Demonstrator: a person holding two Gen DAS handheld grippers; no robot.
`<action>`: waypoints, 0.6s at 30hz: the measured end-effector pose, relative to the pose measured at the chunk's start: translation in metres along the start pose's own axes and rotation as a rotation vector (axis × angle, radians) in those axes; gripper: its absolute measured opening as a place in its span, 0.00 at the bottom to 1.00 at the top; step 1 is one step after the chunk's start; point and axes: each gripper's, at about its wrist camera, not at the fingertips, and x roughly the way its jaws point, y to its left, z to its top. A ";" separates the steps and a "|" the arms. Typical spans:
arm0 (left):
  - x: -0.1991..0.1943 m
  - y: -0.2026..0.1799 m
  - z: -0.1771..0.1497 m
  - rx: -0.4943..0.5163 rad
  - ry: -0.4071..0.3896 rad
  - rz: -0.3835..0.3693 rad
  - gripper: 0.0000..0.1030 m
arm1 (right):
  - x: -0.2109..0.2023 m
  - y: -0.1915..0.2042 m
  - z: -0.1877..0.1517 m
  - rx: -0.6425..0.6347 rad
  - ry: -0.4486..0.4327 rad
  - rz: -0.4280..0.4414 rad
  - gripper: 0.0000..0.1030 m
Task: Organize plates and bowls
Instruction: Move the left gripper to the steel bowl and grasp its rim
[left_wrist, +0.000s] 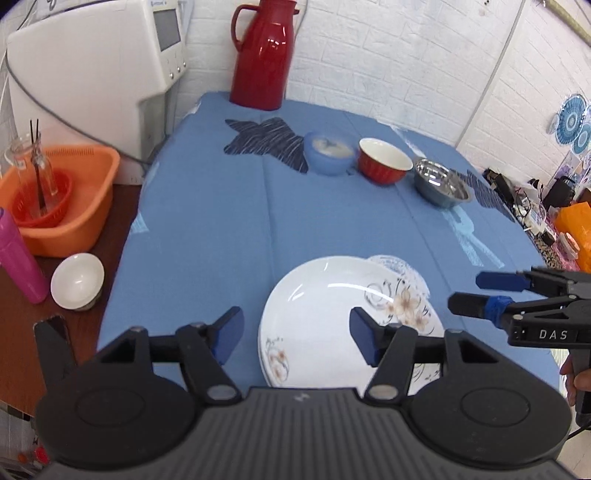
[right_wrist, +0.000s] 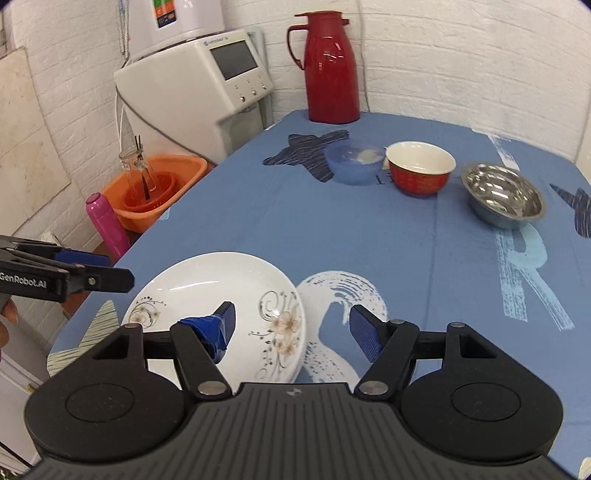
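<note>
Hovering with jaws released, the left gripper and right gripper flank stacked white floral plates; three loose bowls at twelve o'clock likely await nesting.

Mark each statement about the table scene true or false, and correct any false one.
1. Three bowls stand in a row on the blue cloth: a blue bowl, a red bowl and a steel bowl. True.
2. The left tool is shut on a plate. False: it is open and holds nothing.
3. The white floral plates are stacked near the front edge of the table. True.
4. The red thermos jug lies on its side. False: it stands upright at the far end.
5. The right tool is open and empty. True.
6. The small white bowl sits inside the steel bowl. False: it rests off the cloth, beside the orange basin.
</note>
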 end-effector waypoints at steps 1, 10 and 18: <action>0.001 -0.002 0.003 -0.002 0.002 -0.011 0.59 | -0.002 -0.013 -0.003 0.032 0.008 -0.001 0.53; 0.081 -0.079 0.060 0.046 0.124 -0.153 0.61 | -0.002 -0.159 -0.014 0.381 0.055 -0.153 0.53; 0.213 -0.166 0.131 -0.204 0.192 -0.223 0.61 | 0.036 -0.243 0.066 0.389 -0.017 -0.251 0.54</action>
